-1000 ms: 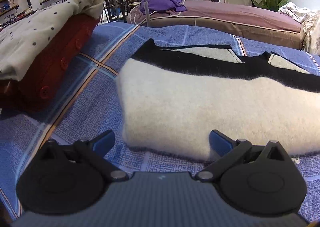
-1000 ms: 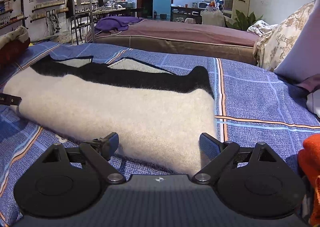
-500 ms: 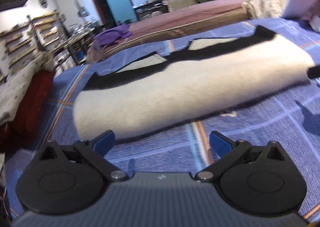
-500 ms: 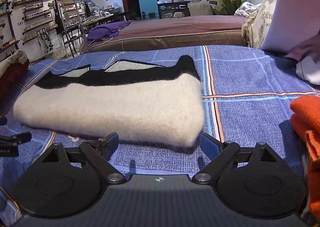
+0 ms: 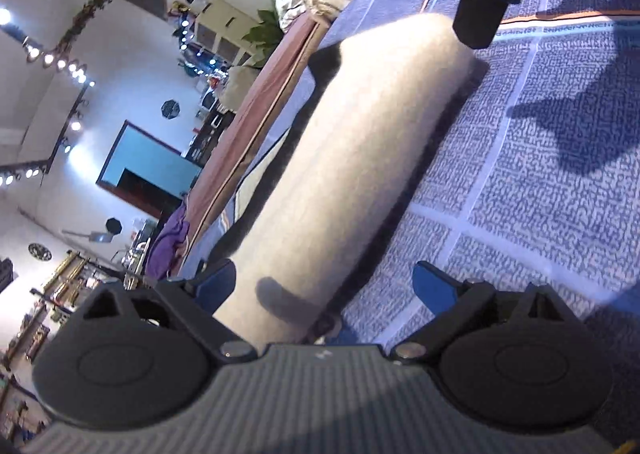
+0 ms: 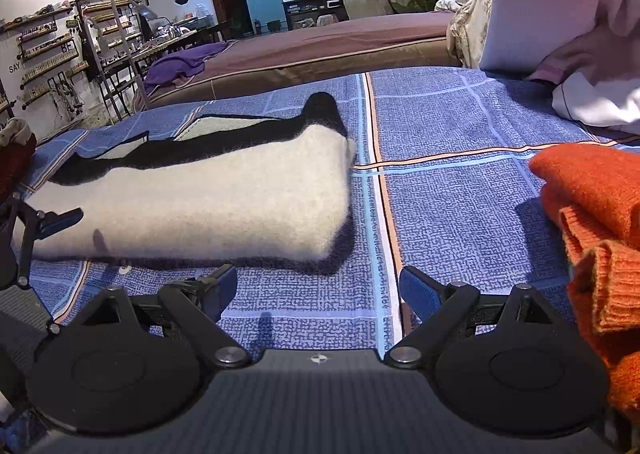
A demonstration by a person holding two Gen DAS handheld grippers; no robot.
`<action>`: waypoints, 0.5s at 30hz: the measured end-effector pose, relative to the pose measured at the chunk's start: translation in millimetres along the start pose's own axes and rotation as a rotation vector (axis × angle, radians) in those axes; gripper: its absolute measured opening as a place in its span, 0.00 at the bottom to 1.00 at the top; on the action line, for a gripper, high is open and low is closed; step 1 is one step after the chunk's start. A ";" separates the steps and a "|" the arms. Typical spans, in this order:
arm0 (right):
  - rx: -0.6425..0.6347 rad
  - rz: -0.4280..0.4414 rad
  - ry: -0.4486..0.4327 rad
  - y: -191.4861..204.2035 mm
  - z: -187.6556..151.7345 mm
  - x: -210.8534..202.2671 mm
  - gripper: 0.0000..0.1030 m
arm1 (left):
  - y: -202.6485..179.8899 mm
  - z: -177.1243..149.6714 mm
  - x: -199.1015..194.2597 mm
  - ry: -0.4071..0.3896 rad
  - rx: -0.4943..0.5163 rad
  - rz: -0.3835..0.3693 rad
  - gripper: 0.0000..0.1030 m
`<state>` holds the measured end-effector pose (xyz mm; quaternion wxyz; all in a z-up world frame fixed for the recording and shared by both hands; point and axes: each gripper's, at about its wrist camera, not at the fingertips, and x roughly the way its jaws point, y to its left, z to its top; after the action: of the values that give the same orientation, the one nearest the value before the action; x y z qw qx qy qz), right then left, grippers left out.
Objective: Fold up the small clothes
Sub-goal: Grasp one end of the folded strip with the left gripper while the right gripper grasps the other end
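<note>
Fuzzy cream-and-black knit (image 6: 208, 197) folded long, left claw (image 5: 324, 286) closing around its end, right claw (image 6: 318, 288) open

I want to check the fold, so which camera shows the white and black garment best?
The right wrist view: the white and black garment lies level there, whole fold visible on the blue bedspread. The left wrist view shows it tilted, its near end between closing jaws.

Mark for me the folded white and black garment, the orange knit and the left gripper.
white and black garment (image 6: 224, 193): right wrist view, middle of the white folded top.
orange knit (image 6: 592, 189): right wrist view, upper fold at the right edge.
left gripper (image 5: 324, 286): left wrist view, midway between its blue fingertips, jaws closing around the garment's end.
</note>
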<state>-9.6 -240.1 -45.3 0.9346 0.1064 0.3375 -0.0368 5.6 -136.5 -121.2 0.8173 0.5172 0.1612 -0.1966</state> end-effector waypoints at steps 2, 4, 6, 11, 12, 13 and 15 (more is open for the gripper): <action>-0.002 -0.004 -0.003 -1.3 1.5 -0.1 1.00 | -7.3 11.1 6.7 -0.034 0.069 -0.009 0.81; -0.006 0.002 -0.007 -1.0 3.7 -0.1 1.00 | -21.0 20.7 12.6 -0.084 0.170 0.001 0.73; -0.008 0.000 -0.013 -2.4 6.3 0.4 1.00 | -34.7 27.9 19.0 -0.131 0.265 0.017 0.63; 0.010 -0.006 -0.021 -10.4 15.2 2.0 1.00 | -60.2 45.4 40.0 -0.156 0.363 0.020 0.48; 0.007 -0.008 -0.026 -11.3 18.1 2.5 1.00 | -62.6 49.0 43.7 -0.160 0.369 0.018 0.48; 0.005 -0.018 -0.030 -12.5 21.7 3.3 1.00 | -63.5 52.1 47.6 -0.157 0.367 0.013 0.48; 0.009 -0.023 -0.045 -16.2 32.8 6.4 1.00 | -63.9 58.7 56.4 -0.151 0.360 0.005 0.48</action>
<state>13.6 -263.2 -27.6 0.9410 0.1057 0.3174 -0.0512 27.0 -223.3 -173.2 0.7217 0.6393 0.0605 -0.2583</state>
